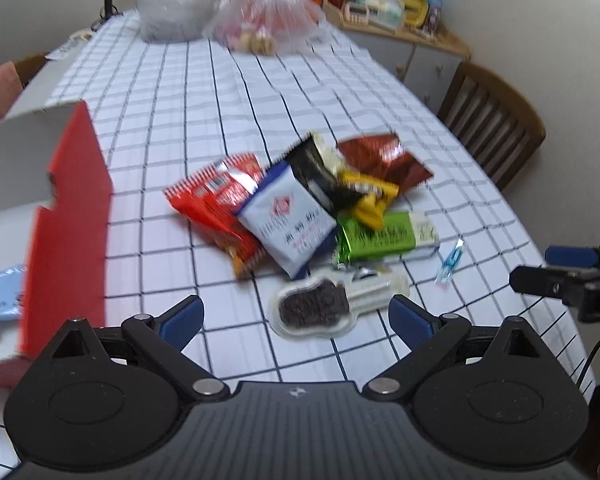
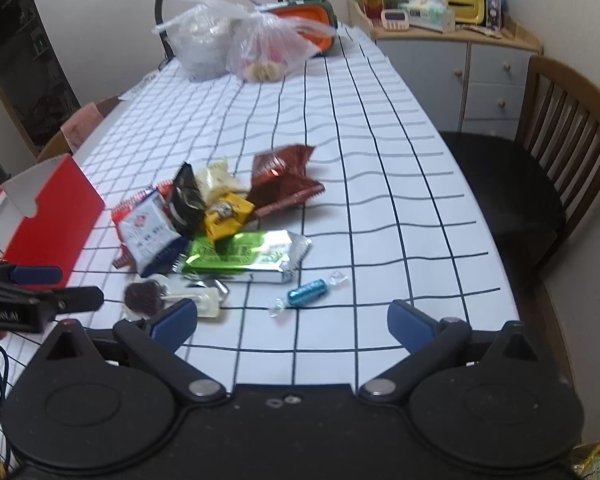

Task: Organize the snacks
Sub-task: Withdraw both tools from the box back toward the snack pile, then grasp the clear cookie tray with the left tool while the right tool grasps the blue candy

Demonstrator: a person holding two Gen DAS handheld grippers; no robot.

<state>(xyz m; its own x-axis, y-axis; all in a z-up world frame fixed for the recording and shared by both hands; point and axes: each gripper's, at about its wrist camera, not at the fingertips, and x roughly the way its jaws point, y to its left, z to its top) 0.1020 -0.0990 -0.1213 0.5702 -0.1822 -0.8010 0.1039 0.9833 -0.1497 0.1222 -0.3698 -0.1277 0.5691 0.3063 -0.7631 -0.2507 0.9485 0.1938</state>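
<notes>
At the far left a red box point(image 2: 56, 220) with a white inside is seen standing open on the checked tablecloth point(image 2: 380, 160), and one pale blue packet point(image 1: 0, 300) lies within it. Just right of the box a loose heap of snacks is gathered mid-table: one red packet point(image 1: 216, 200), one white-and-blue packet point(image 2: 150, 236), one black packet point(image 2: 186, 200), one yellow packet point(image 2: 226, 216), one dark red foil bag point(image 2: 284, 180) and one green wrapped bar point(image 2: 240, 258). One dark cookie in clear wrap point(image 2: 144, 298) is placed nearer the cameras, and one blue twisted candy point(image 2: 308, 292) lies apart to the right. The left gripper point(image 1: 296, 316) is held spread wide above the cookie, nothing between its fingers. The right gripper point(image 2: 292, 320) is likewise held wide apart, empty, near the candy.
</notes>
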